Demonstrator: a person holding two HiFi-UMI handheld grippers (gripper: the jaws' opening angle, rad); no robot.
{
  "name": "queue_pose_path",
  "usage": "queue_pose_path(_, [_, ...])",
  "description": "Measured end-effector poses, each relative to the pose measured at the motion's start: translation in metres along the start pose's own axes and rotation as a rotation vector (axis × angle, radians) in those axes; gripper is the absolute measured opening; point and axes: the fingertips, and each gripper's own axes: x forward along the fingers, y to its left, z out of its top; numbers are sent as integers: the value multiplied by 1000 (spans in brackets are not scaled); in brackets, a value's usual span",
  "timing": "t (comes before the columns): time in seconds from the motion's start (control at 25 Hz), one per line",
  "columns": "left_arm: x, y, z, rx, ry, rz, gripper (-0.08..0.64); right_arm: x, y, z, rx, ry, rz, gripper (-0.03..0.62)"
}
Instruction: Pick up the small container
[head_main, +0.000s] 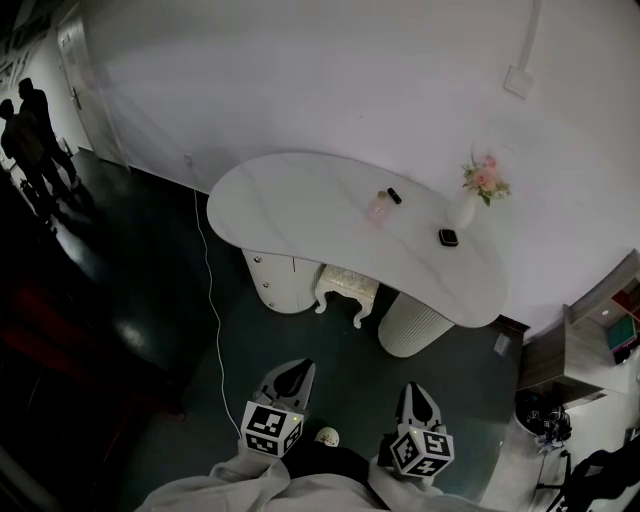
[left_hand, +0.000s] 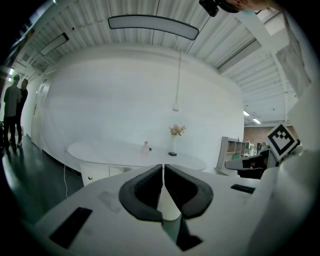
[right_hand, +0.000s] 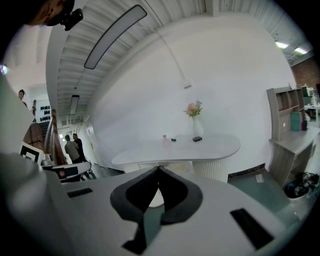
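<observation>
A small pink container (head_main: 380, 207) stands on the white kidney-shaped table (head_main: 300, 195), far ahead of both grippers. It also shows as a small pink container (left_hand: 145, 147) in the left gripper view and as a pink container (right_hand: 164, 140) in the right gripper view. My left gripper (head_main: 296, 371) and right gripper (head_main: 414, 393) hang low over the dark floor, well short of the table. The left gripper (left_hand: 163, 168) has its jaws shut with nothing between them. The right gripper (right_hand: 158, 170) is shut and empty too.
On the table are a white vase with pink flowers (head_main: 472, 196), a flat black item (head_main: 448, 237) and a small black item (head_main: 394, 196). Beneath it stand a white stool (head_main: 348, 290), a ribbed base (head_main: 412, 325) and a drawer unit (head_main: 280, 280). A cable (head_main: 211, 290) crosses the floor. People (head_main: 30, 130) stand far left; a shelf (head_main: 590, 330) is at right.
</observation>
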Motion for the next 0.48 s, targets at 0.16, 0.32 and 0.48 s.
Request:
queue_pose_path(0.16, [-4,0,-5,-3,7,9,23,-1,0,-5,5,10,3,49])
queue_pose_path(0.32, [-6,5,-8,-9,15,22,23,-2,3,-12,3,26,8,49])
queue_pose_path(0.48, [-1,4,-11,-11,32,18,23,0,-3,-13,17,34,-5,49])
